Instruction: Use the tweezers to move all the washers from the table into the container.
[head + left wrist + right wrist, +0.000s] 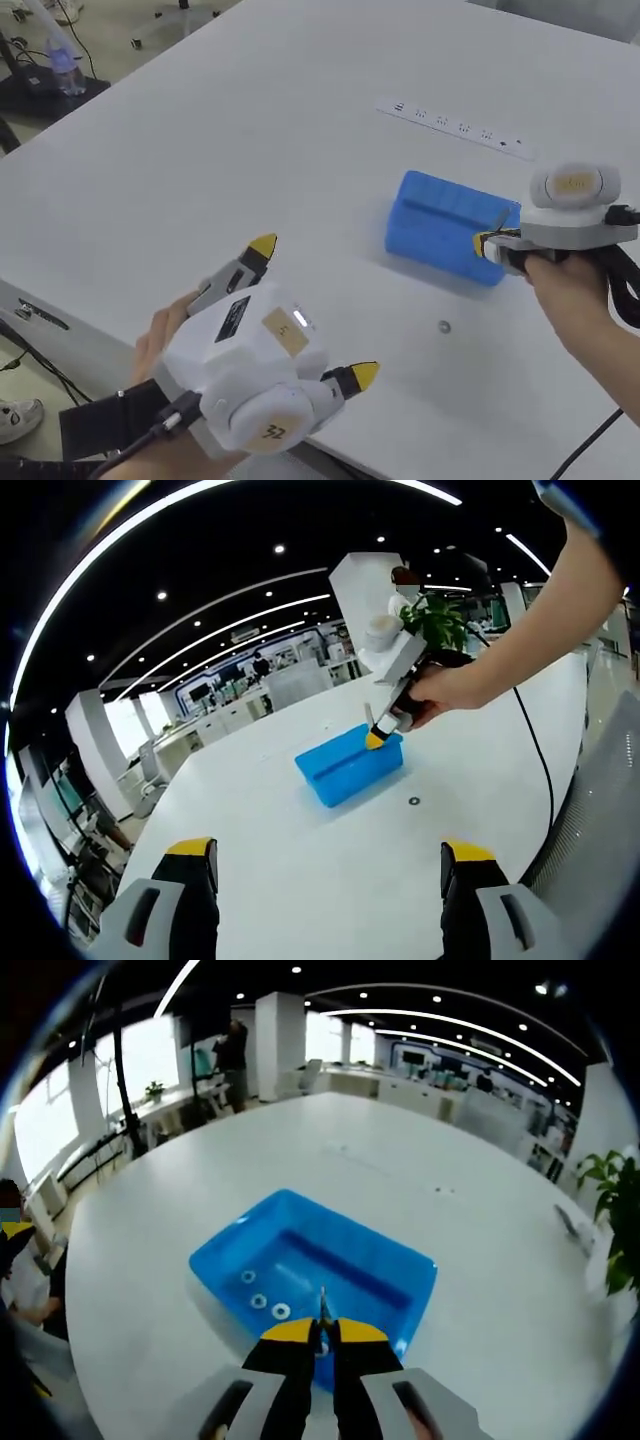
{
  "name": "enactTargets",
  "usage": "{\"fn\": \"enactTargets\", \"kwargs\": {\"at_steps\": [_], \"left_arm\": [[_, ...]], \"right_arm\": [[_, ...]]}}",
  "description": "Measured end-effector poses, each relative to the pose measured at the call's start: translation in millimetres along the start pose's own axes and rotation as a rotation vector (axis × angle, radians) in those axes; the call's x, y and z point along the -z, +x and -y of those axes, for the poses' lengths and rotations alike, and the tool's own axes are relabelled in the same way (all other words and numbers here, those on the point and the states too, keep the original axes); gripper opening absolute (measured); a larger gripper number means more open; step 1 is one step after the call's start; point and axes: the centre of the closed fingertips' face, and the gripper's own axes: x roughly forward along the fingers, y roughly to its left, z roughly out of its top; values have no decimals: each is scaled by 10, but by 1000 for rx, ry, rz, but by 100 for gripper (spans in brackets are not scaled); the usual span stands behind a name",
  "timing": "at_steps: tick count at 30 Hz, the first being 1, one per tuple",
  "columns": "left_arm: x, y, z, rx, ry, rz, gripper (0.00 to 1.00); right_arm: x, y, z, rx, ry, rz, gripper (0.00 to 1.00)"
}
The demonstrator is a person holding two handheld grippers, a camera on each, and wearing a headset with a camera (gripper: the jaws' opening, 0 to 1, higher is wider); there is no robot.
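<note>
on the left, left gripper (312, 310), jaws wide apart, nothing in them. further right, one washer (444, 327) flat on the white table (300, 120), on the near side of the blue container (445, 225), close by but not touching. three more washers (259, 1301) already inside the container. on the right, right gripper (485, 245), jaws squeezed together on the tweezers (322, 1310), tips pointing down over the container. lone washer nearer to the right gripper, toward the person from the tweezers. probably a short pull back and down next.
</note>
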Motion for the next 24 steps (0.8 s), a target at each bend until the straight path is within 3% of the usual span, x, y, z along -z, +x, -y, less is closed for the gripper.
{"fn": "enactTargets", "kwargs": {"at_steps": [10,19,24], "left_arm": [[2,1,11,4,5,0,95],[3,0,2,2,-1,-1,95],[2,1,5,3,1,0,95]], "right_arm": [[16,-15,4,-1,21,24,2],[9,-4,31,-4,16,13,3],[-87,-102,72,-9,62,57,3]]}}
